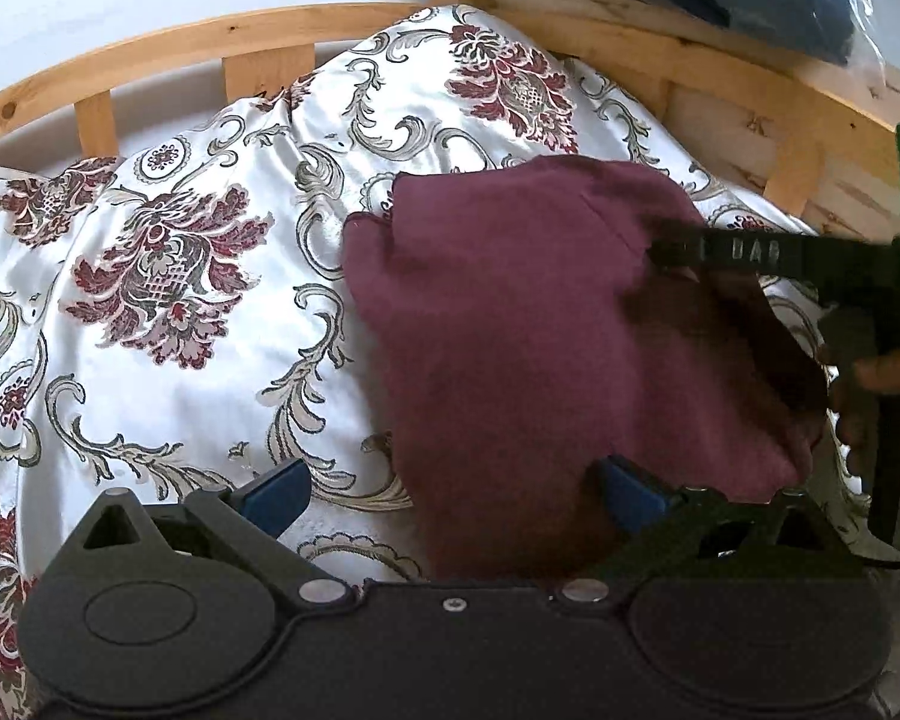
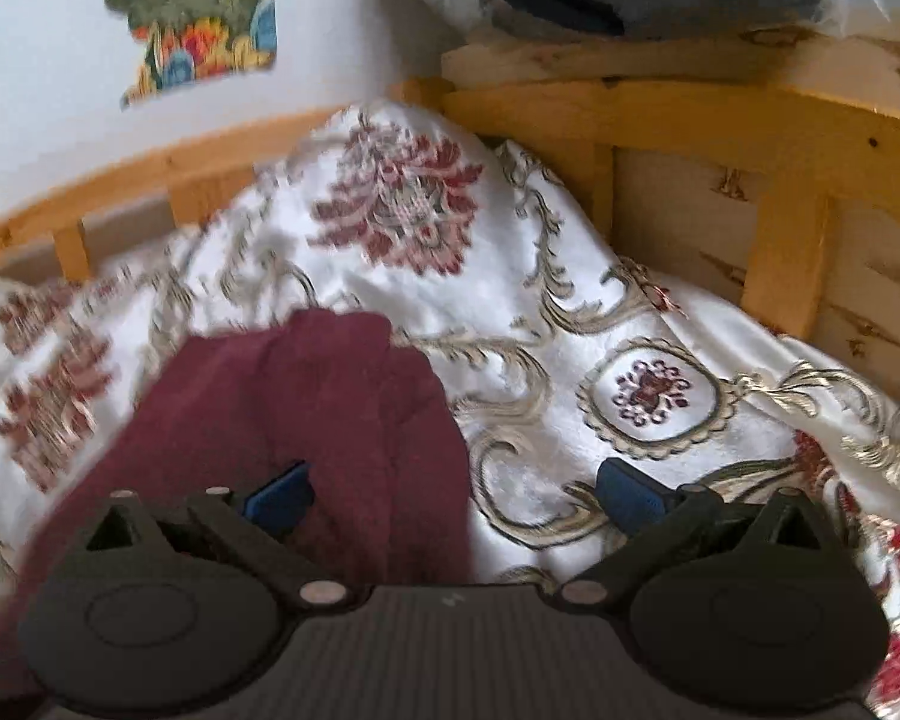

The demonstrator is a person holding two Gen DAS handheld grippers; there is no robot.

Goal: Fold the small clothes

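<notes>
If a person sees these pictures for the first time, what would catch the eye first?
The dark maroon soft cloth garment stands out, lying bunched on the white satin bedspread with red floral patterns. Behind runs the light wooden bed frame, and a colourful picture hangs on the white wall at upper left.

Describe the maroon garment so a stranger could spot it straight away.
Start at the wooden bed frame and look down onto the white floral bedspread that covers the bed. The maroon garment lies on it, near the frame's corner. It is the only plain, single-coloured cloth there; everything around it is shiny white with dark red flowers and scrolls.
</notes>
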